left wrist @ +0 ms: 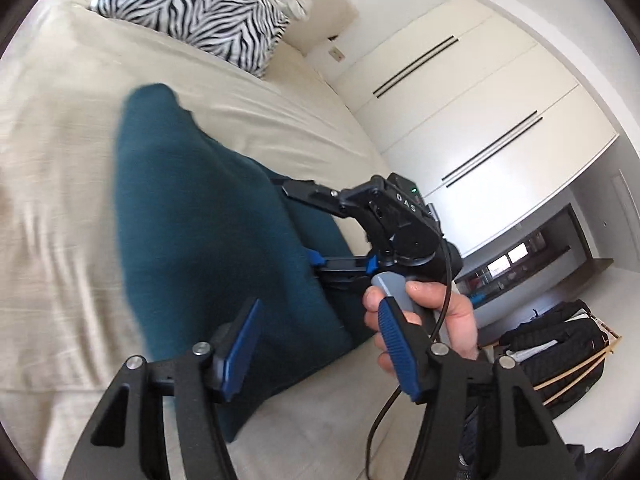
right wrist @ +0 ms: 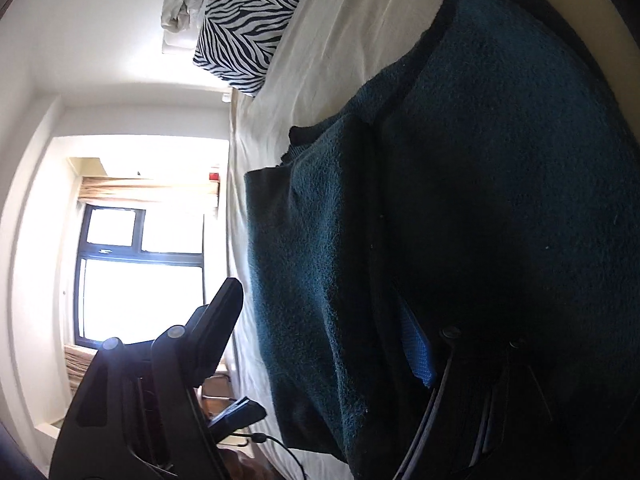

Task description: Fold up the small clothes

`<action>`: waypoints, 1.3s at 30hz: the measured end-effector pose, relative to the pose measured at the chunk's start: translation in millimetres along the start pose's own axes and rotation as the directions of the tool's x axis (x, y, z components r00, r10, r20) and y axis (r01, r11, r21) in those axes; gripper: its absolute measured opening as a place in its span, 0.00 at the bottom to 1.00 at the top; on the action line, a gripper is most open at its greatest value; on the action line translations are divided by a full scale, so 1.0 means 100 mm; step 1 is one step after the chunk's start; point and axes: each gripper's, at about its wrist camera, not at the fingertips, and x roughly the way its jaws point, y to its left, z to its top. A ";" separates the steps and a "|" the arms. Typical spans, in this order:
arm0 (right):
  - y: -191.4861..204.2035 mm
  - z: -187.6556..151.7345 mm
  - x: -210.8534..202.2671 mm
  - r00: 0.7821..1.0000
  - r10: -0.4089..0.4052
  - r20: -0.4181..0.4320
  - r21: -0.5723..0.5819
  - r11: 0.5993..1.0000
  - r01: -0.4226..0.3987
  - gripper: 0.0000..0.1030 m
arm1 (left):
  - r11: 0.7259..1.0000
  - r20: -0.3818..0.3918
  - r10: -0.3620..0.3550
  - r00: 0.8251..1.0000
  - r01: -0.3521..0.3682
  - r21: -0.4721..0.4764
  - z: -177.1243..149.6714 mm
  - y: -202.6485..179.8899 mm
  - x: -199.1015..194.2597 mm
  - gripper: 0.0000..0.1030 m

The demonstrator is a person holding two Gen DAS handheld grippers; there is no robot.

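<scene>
A dark teal knitted garment [left wrist: 200, 220] lies folded in layers on the cream bed sheet [left wrist: 60, 160]. My left gripper [left wrist: 320, 348] stands open just above its near end, blue pads apart and gripping nothing. My right gripper [left wrist: 300, 224], held by a hand [left wrist: 452, 312], reaches in from the right at the garment's edge with its fingers spread. In the right wrist view the picture is turned on its side and the garment [right wrist: 480, 160] fills the right half. The right gripper [right wrist: 320, 340] is open there: one finger hangs off the bed's edge, and the blue pad [right wrist: 418, 356] of the other sits against a fold.
A zebra-print pillow [left wrist: 192, 4] lies at the head of the bed, also seen as the zebra pillow [right wrist: 248, 20]. White wardrobe doors [left wrist: 460, 120] stand to the right, with a black backpack [left wrist: 560, 352] on the floor. A bright window [right wrist: 140, 260] is beyond the bed's edge.
</scene>
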 end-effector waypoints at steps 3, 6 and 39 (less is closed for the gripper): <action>0.17 -0.06 0.10 0.985 -0.174 -0.009 -0.095 0.980 0.173 0.40 | 0.999 0.000 0.030 1.000 -0.030 -0.033 -0.04 0.12 -0.07 0.60; 0.25 -0.05 0.10 0.965 -0.262 0.014 -0.136 0.956 0.261 0.17 | 0.998 0.006 0.039 0.999 -0.038 -0.052 -0.09 0.18 -0.15 0.60; -0.49 0.01 -1.56 0.907 -0.301 0.293 -0.072 0.939 0.335 0.46 | 0.975 -0.009 0.221 0.975 -0.221 -0.008 0.09 0.21 0.38 0.70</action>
